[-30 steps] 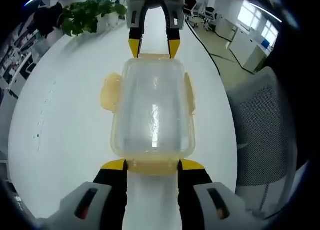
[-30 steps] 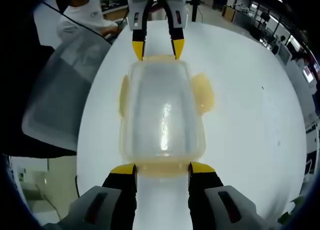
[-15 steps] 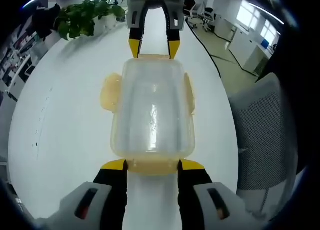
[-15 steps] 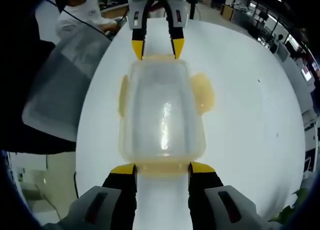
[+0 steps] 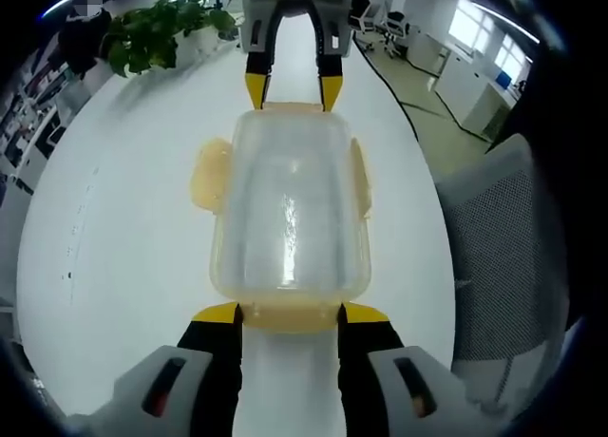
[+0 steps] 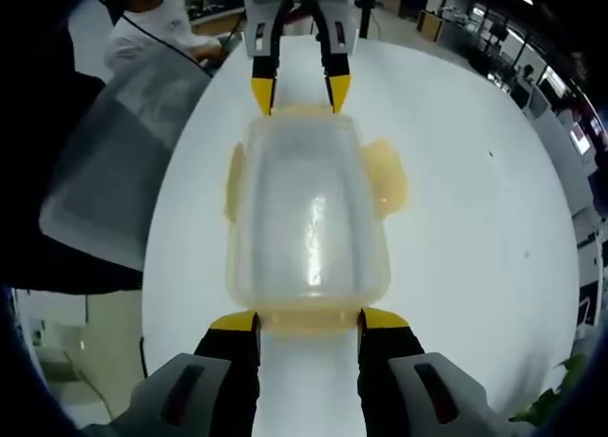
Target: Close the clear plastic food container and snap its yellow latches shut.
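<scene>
Lid is on the clear plastic container (image 5: 290, 209), which sits mid-width on the round white table (image 5: 123, 237), lengthwise between the two grippers; one long-side yellow latch (image 5: 209, 176) flares outward unsnapped, the opposite one (image 5: 360, 176) looks folded flat, though seating can't be confirmed. Left gripper (image 5: 290, 313) and right gripper (image 6: 309, 320) each have jaws spread, straddling an end latch (image 5: 290, 316) and holding nothing, so the end latches and the flared side latch probably remain. Box is glossy, translucent, round-cornered rectangular; latches are pale, semi-translucent flat tabs.
</scene>
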`<state>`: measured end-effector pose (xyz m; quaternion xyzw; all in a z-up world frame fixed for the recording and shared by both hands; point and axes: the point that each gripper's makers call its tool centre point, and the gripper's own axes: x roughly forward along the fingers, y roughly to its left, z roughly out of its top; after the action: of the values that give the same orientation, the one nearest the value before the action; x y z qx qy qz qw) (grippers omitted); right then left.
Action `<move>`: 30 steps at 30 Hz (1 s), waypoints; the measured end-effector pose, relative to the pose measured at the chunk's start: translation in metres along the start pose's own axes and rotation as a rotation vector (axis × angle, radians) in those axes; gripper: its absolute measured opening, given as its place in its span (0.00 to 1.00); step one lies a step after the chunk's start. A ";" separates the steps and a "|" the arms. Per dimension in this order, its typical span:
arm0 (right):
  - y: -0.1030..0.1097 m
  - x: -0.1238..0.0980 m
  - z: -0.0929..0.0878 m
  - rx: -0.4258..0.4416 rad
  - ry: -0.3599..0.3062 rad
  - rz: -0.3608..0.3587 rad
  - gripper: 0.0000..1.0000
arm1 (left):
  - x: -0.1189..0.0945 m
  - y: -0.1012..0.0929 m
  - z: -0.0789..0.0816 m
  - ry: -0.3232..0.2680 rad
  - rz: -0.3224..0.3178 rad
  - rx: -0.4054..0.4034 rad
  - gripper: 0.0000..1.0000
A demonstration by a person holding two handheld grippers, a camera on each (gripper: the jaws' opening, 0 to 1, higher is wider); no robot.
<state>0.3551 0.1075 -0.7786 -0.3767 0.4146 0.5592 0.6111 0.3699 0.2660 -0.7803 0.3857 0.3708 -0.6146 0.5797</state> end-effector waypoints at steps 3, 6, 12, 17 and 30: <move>0.000 0.001 -0.003 -0.003 0.005 0.003 0.39 | 0.001 -0.002 0.002 -0.004 -0.004 -0.003 0.38; 0.002 0.005 -0.006 0.003 0.006 0.009 0.39 | 0.003 -0.003 0.002 -0.006 -0.009 -0.001 0.38; 0.002 0.006 -0.008 0.011 -0.003 0.008 0.39 | 0.003 -0.002 0.003 -0.015 -0.014 0.003 0.38; 0.002 0.007 -0.008 0.008 -0.001 0.012 0.39 | 0.004 -0.002 0.003 -0.016 -0.016 0.002 0.38; 0.000 0.006 -0.007 -0.007 -0.015 0.002 0.41 | 0.004 0.001 0.003 -0.035 0.005 0.044 0.39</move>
<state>0.3548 0.1030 -0.7870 -0.3741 0.4085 0.5641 0.6123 0.3703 0.2615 -0.7826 0.3886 0.3460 -0.6277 0.5790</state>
